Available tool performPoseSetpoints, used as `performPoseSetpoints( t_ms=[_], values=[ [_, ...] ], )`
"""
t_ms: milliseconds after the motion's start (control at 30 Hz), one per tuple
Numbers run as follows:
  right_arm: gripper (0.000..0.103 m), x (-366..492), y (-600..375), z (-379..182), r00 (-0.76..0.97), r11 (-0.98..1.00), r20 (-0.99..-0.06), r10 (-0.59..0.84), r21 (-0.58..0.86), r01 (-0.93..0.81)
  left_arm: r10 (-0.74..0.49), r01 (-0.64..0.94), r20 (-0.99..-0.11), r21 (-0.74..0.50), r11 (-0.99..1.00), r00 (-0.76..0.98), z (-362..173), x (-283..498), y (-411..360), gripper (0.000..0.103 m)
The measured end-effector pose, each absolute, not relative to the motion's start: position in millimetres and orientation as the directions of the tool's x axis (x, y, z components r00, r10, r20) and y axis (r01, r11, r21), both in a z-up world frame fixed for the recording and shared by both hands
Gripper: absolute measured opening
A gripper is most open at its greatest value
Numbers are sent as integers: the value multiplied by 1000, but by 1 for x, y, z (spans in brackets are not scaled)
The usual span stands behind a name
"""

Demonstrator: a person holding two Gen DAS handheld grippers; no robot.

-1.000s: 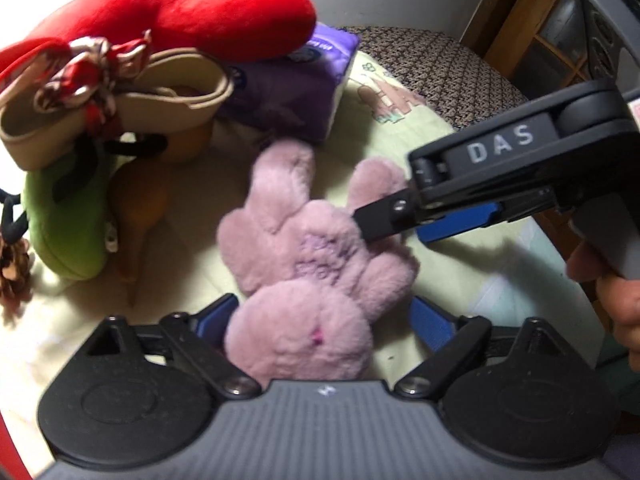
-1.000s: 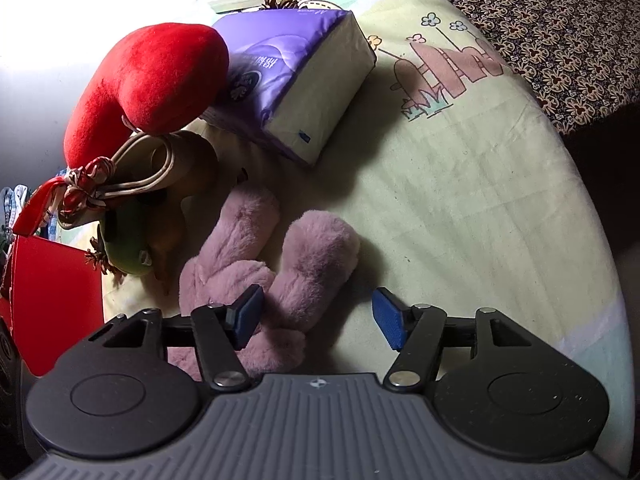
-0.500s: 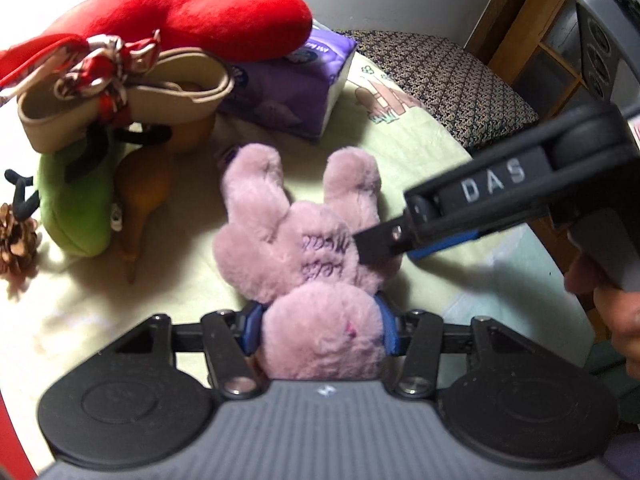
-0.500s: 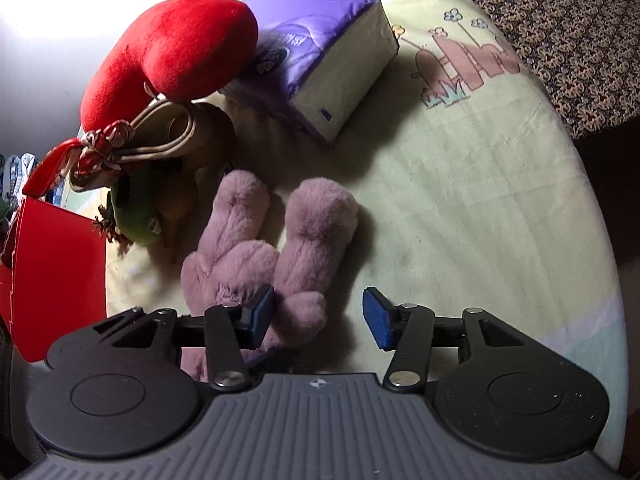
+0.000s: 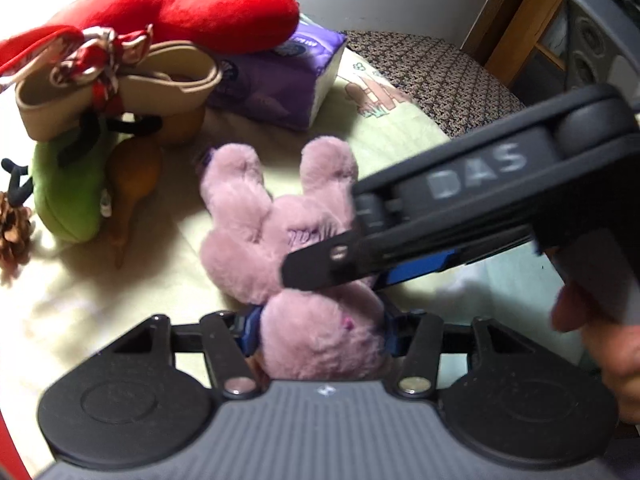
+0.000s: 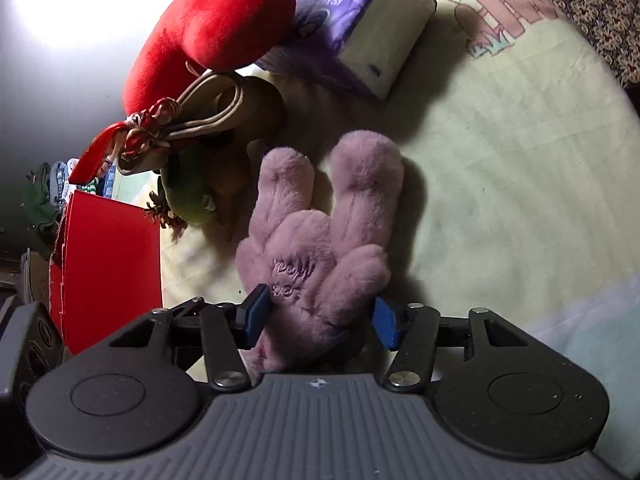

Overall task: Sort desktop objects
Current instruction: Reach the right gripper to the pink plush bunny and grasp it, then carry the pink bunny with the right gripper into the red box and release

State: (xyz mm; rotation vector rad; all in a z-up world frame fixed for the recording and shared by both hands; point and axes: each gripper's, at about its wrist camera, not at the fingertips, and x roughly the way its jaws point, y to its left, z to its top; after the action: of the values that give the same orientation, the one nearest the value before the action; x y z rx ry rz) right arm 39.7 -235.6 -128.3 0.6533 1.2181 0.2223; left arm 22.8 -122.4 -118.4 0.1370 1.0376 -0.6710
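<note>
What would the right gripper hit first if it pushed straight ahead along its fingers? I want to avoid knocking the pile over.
The pink plush bunny already sits between the opening jaws of the right gripper, so it meets the bunny's body first. The beige bag lies off to the left.

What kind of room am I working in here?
Probably a lived-in home room: a cartoon-print tablecloth covers the table, a pink plush bunny and purple tissue pack lie on it, and a patterned chair seat stands beside it.

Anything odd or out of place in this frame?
Yes: both grippers are at one toy. The left gripper is clamped on the head of the pink plush rabbit, while the right gripper straddles its body with jaws opening. Behind it, the red plush sits piled on the purple tissue pack.
</note>
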Motion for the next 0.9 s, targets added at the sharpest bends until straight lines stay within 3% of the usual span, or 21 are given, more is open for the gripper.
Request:
performPoseSetpoints(
  t_ms=[133,200,567,733,900],
  values=[
    [56,41,-230,-131,368,786,-782,503,591,181,-425,566,-834,-171,807,353,-118,21,-127,53],
    [49,36,-227,-121,392,798,-773,498,586,142,-444,557,-819,-191,808,364,-109,19,-122,53],
    [48,-11,-195,-4,601,821,-611,515,552,-143,-497,569,-639,-111,815,587,-3,-24,-69,53],
    [48,-9,-153,27,637,780,-513,576,578,-240,-423,503,-578,-25,864,698,28,-30,-20,53],
    [48,9,-84,40,602,747,-478,640,571,-340,-326,406,-566,18,914,757,41,-24,39,53]
  ],
)
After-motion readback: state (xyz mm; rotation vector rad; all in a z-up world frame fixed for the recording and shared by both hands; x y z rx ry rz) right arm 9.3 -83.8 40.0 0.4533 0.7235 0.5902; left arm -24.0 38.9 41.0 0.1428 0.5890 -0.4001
